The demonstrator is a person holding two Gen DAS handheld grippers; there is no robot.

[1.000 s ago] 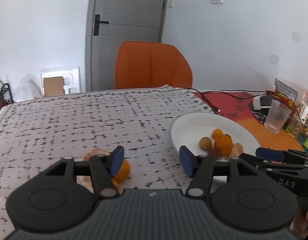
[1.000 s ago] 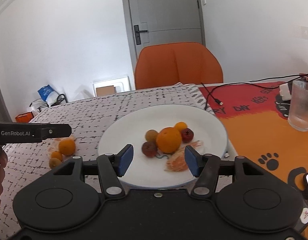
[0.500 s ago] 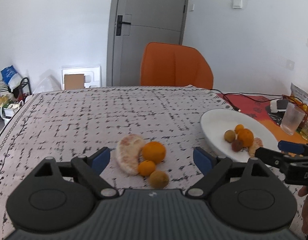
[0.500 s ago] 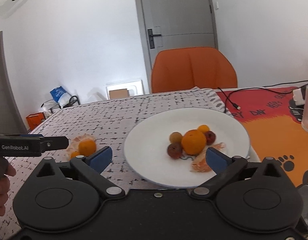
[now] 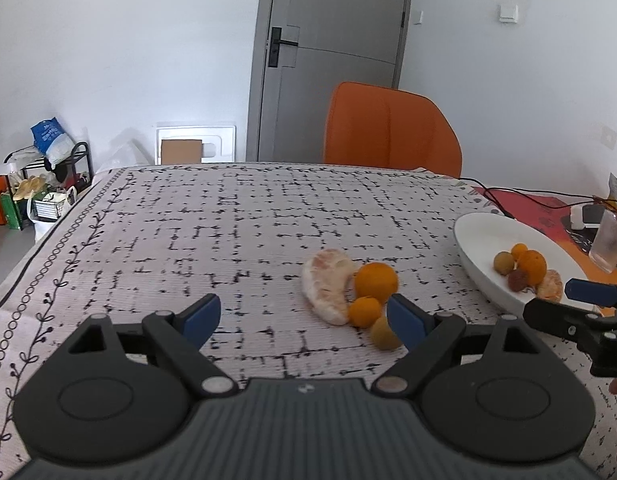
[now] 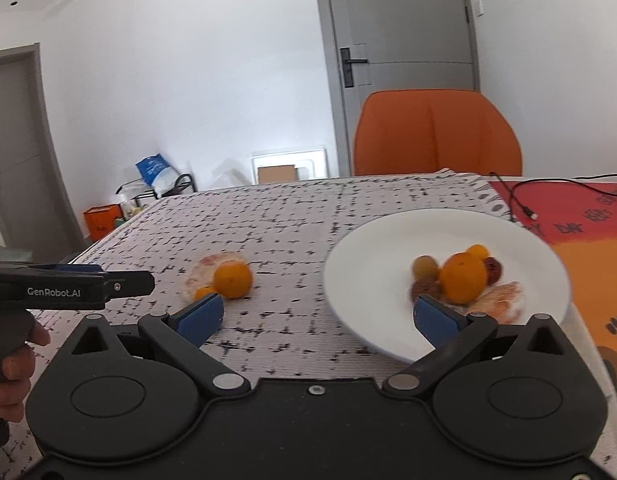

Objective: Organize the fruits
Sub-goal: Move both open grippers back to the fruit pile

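Both claws wide apart and empty above the tabletop, fruit in 2 groups.

The left claw point(image 5: 304, 318) and right claw point(image 6: 318, 314) have just been opening, nothing between their jaws. On the patterned tabletop point(image 5: 188, 232) lie a peeled pomelo segment point(image 5: 328, 286), a large orange point(image 5: 376, 282), a small orange point(image 5: 364, 312) and a brownish round fruit point(image 5: 382, 332), touching one another. The white plate point(image 6: 380, 248) to their right holds an orange point(image 6: 462, 278) among smaller fruits and a peeled segment point(image 6: 504, 300).
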